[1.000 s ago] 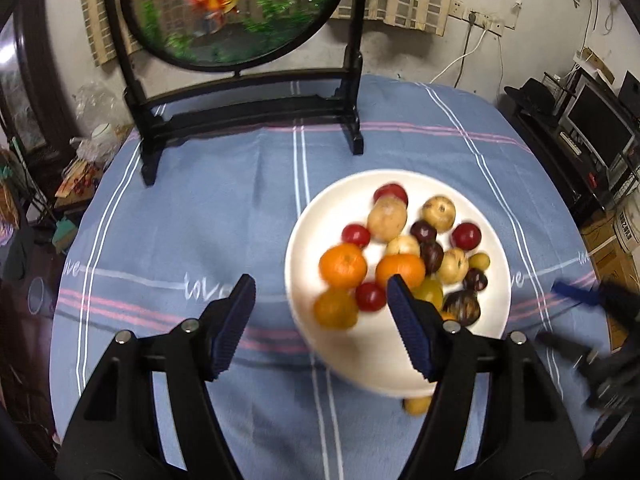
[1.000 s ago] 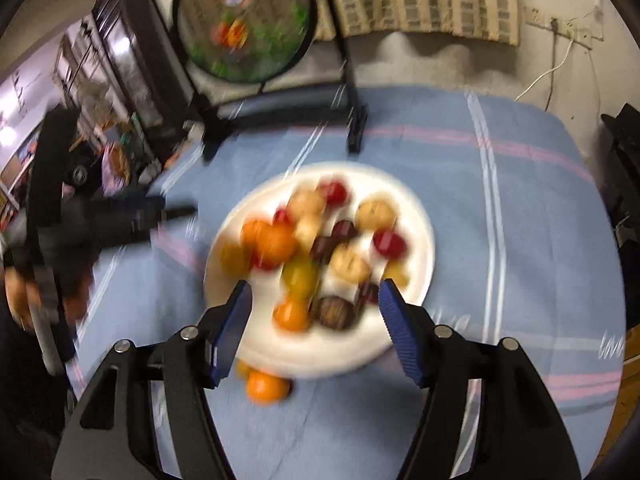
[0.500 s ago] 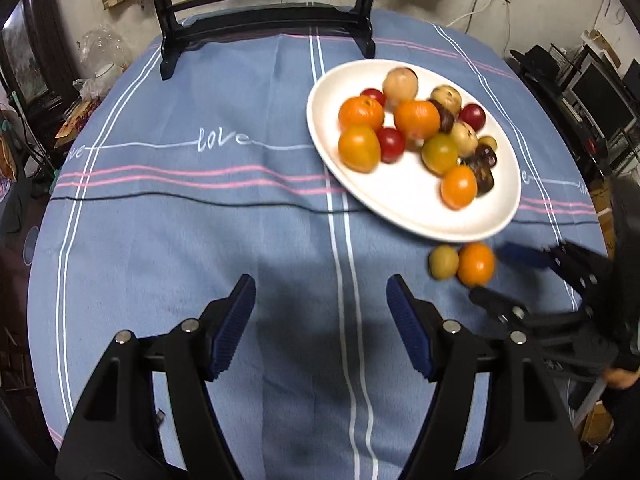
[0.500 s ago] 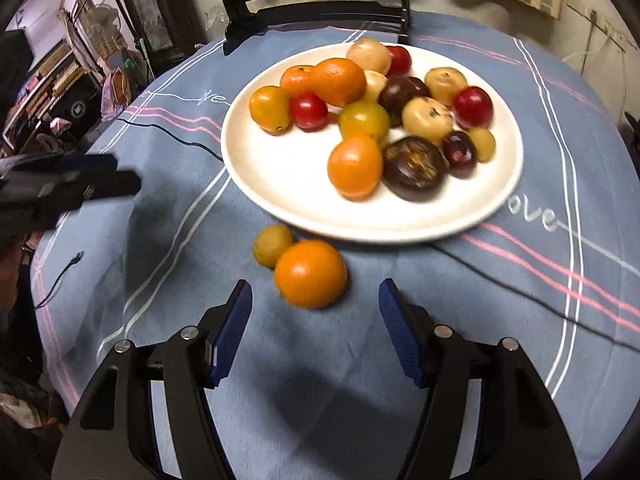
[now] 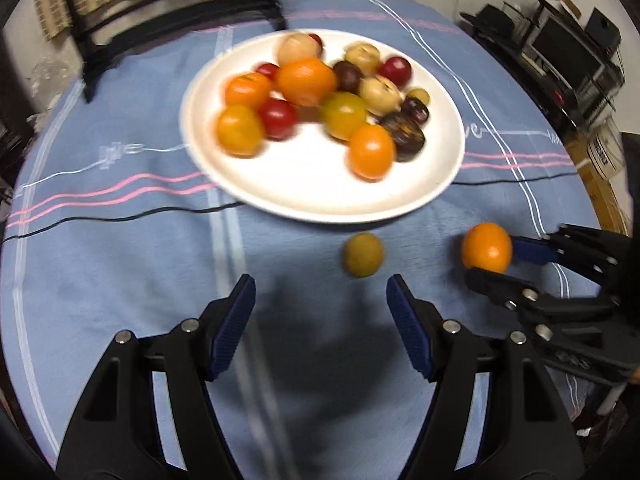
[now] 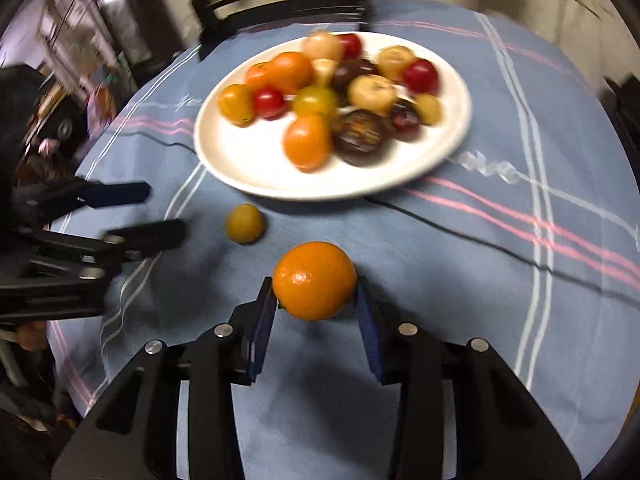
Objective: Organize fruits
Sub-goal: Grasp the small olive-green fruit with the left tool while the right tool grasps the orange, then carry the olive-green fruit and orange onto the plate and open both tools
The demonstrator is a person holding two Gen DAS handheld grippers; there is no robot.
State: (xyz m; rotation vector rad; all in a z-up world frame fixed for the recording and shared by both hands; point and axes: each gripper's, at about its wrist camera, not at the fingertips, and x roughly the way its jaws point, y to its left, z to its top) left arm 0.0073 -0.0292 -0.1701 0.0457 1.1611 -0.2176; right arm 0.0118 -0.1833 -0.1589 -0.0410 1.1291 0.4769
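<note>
Fruit is mostly gathered on the plate (image 5: 320, 196); two pieces are left on the cloth (image 5: 120, 272) just beside its near rim: an orange (image 6: 314, 280) and a small yellow-green fruit (image 5: 363, 255). These are judged the remaining work. The right gripper (image 6: 316, 300) is closing on the orange, which sits between the jaws with both pads at its sides, seemingly touching. The left gripper (image 5: 320, 300) is held about half open and empty, with the yellow-green fruit just ahead of its fingertips, untouched.
</note>
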